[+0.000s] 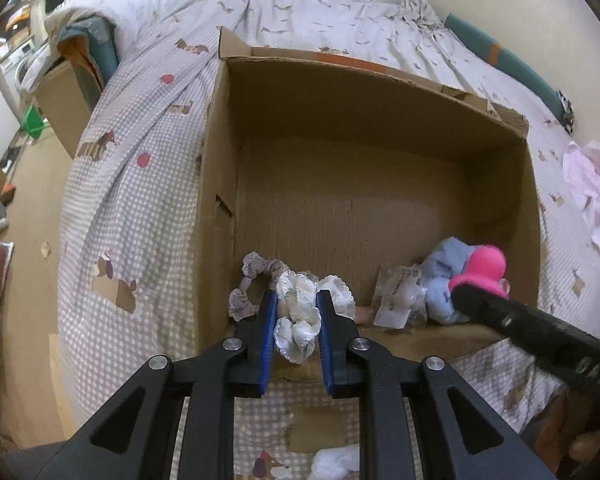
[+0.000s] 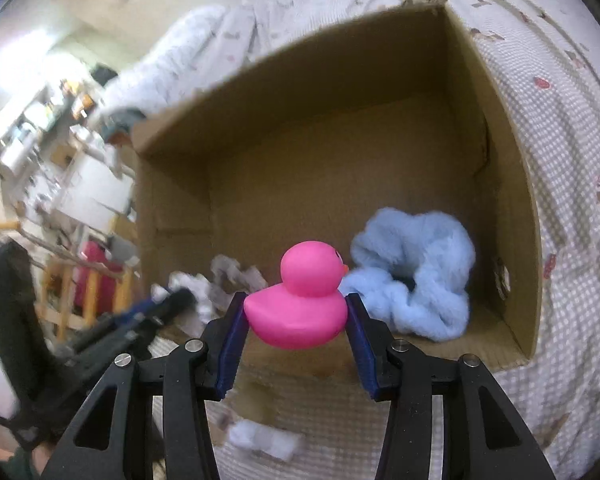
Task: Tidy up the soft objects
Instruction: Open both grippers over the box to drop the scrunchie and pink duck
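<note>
An open cardboard box [image 1: 340, 92] lies on the bed. My left gripper [image 1: 297, 300] is shut on a white satin scrunchie [image 1: 298, 320] over the box's near edge. A grey lace scrunchie [image 1: 246, 280] lies just left of it inside the box. My right gripper [image 2: 296, 304] is shut on a pink rubber duck [image 2: 300, 300] above the box's near edge; the duck also shows in the left wrist view [image 1: 484, 268]. A fluffy blue scrunchie [image 2: 416, 272] lies in the box beside the duck. The box [image 2: 300, 80] fills the right wrist view.
A clear plastic packet [image 1: 396, 296] lies in the box near the blue scrunchie. A checked bedspread [image 1: 140, 200] covers the bed. A pink cloth [image 1: 588, 184] lies at the right. A white soft item [image 1: 336, 462] lies in front of the box. A second carton [image 1: 64, 108] stands at the left.
</note>
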Tool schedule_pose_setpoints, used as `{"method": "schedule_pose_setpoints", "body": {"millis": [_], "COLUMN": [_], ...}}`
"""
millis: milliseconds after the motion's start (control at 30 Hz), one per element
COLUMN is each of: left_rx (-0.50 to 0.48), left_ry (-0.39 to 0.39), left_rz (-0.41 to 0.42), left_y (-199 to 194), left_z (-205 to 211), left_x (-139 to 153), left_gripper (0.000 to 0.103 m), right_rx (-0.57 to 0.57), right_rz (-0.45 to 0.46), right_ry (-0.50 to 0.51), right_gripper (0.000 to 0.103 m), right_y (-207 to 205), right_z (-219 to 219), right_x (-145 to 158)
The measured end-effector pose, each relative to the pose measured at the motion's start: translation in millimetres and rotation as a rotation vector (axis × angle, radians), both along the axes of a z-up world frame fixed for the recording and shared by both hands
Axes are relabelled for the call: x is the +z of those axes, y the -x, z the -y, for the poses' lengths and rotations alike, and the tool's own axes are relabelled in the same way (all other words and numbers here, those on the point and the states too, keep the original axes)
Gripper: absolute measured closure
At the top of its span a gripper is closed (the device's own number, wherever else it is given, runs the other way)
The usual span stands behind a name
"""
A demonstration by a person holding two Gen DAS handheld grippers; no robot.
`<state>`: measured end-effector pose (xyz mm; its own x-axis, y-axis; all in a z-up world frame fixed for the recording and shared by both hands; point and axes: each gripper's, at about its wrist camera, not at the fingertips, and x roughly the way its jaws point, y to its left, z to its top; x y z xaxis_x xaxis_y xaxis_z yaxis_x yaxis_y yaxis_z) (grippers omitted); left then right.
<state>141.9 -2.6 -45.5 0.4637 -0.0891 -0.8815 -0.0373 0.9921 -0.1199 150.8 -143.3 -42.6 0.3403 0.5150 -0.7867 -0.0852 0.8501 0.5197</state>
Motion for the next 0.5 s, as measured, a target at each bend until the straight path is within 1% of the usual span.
{"method": "schedule_pose_setpoints", "body": {"millis": [33, 100, 133, 167, 233, 267, 300, 333, 367, 400, 500], "left_rx": [0.0, -0.004, -0.008, -0.011, -0.018, -0.021, -0.024, -0.025, -0.028, -0.029, -0.034], "left_ry": [0.011, 0.017, 0.019, 0.02, 0.025, 0.025, 0.02, 0.012, 0.004, -0.003, -0.02], "left_rz": [0.003, 0.01, 0.012, 0.012, 0.003, -0.002, -0.011, -0.016, -0.012, -0.005, -0.001], "left_y": [0.0, 0.5, 0.6, 0.9, 1.5, 1.2, 0.9, 0.5, 0.6, 1.2, 0.8], "left_z": [-0.7, 0.6, 1.5, 2.8, 5.1, 5.8, 7.0, 8.0, 9.2, 10.2, 11.6], "left_x": [0.4, 1.8, 2.3, 2.7, 2.2, 1.6, 1.2, 1.2, 1.9, 2.8, 3.9], "left_gripper": [0.087, 0.086, 0.085, 0.081, 0.076, 0.071, 0.061, 0.055, 0.047, 0.044, 0.042], "right_rx": [-0.02, -0.043, -0.055, -0.069, -0.095, -0.101, -0.105, -0.114, -0.121, -0.127, -0.131], "right_rz": [0.029, 0.073, 0.082, 0.077, 0.064, 0.051, 0.036, 0.02, 0.011, 0.002, -0.014], "right_ry": [-0.025, -0.027, -0.028, -0.035, -0.05, -0.054, -0.052, -0.049, -0.052, -0.057, -0.048], "right_gripper": [0.052, 0.049, 0.041, 0.035, 0.034, 0.032, 0.03, 0.029, 0.029, 0.029, 0.029], "right_y": [0.6, 0.8, 0.6, 0.0, -1.3, -2.2, -3.6, -4.7, -5.7, -5.3, -4.6], "right_z": [2.9, 6.0, 7.7, 9.8, 14.0, 16.6, 17.8, 19.3, 19.4, 20.3, 19.7], "right_x": [3.8, 10.3, 11.8, 11.7, 10.0, 8.4, 6.8, 4.2, 1.9, -0.2, -3.4]}}
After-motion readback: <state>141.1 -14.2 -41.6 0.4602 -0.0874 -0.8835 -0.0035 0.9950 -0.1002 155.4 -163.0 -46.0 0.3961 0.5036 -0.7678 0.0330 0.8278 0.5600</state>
